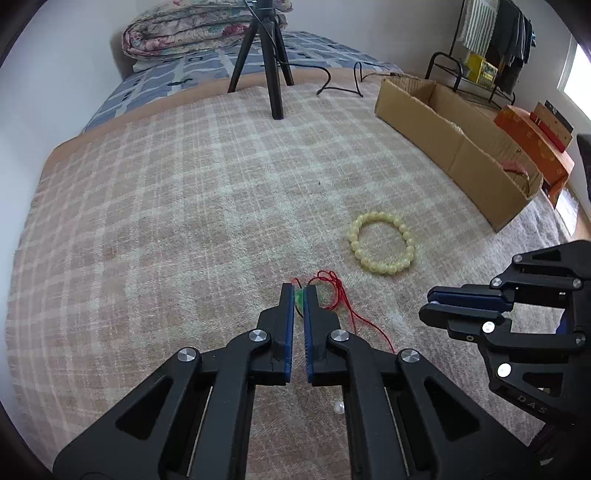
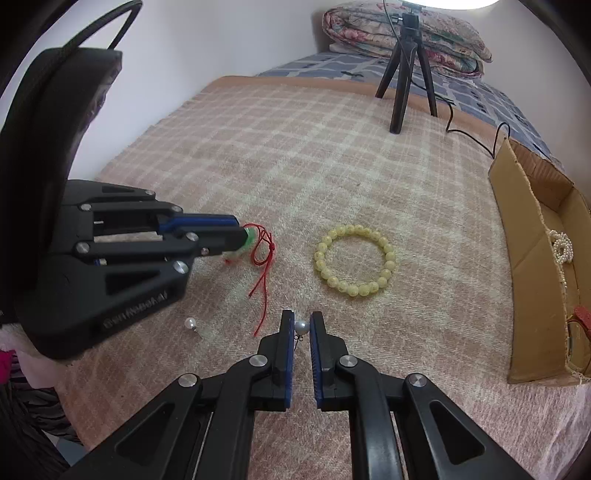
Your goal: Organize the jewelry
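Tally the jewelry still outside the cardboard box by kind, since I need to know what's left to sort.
Yellow bead bracelet: 1
Green pendant on red cord, in the left gripper: 1
Pearl earrings: 2, one in the right gripper, one loose on the blanket
Total: 4

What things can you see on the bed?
bead bracelet: one, pale yellow, flat mid-blanket
green pendant: one, red cord, in left claw
pearl earring: one, white, in right claw
second pearl earring: one, white, loose on blanket
cardboard box: one, brown, right side, pearl jewelry inside
tripod: one, black, far end
folded quilt: one, floral, by wall
blanket: one, pink plaid
left claw: shut
right claw: shut
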A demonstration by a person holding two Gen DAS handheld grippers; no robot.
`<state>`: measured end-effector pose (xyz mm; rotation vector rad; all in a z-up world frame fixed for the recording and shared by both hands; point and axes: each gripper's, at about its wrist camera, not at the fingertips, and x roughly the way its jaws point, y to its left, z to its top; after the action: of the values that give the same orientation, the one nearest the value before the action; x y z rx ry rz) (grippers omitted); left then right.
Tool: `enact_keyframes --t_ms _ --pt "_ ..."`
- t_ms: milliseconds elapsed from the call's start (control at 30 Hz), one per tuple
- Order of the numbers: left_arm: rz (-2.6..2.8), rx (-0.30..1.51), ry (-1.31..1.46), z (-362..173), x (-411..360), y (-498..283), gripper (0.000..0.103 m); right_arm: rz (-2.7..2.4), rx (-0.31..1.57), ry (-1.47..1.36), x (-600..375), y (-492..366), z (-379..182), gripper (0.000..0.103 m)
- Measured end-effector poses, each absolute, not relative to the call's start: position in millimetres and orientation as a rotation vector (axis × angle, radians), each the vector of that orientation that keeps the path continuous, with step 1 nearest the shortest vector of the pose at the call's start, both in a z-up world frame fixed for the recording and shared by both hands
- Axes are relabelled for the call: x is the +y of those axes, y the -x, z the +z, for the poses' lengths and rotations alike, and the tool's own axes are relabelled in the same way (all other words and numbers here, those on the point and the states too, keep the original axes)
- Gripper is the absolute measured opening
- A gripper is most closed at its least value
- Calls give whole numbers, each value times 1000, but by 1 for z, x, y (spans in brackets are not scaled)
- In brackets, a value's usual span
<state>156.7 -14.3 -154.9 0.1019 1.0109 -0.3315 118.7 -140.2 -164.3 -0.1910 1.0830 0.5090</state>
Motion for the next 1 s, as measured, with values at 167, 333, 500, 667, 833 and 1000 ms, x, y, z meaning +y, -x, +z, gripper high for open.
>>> enact_keyframes --t_ms 167,333,500,667,833,1000 --pt "-339 1003 -87 -150 -12 -155 0 507 1073 196 -141 -116 -161 6" --pt "-347 961 -117 -150 -17 -150 2 508 1066 193 -144 -114 -158 6" --pt "-350 1040 -177 -171 -30 -153 52 505 1066 190 -146 -115 -157 6" --pt "-339 1080 -181 -187 -30 -162 52 507 1063 195 -146 -116 -157 6" --pt "-337 1094 -143 -192 -27 -168 21 499 1063 188 -148 -119 -157 6" --pt "-346 1078 -170 -192 -31 -164 15 494 1062 189 -149 -120 -158 6"
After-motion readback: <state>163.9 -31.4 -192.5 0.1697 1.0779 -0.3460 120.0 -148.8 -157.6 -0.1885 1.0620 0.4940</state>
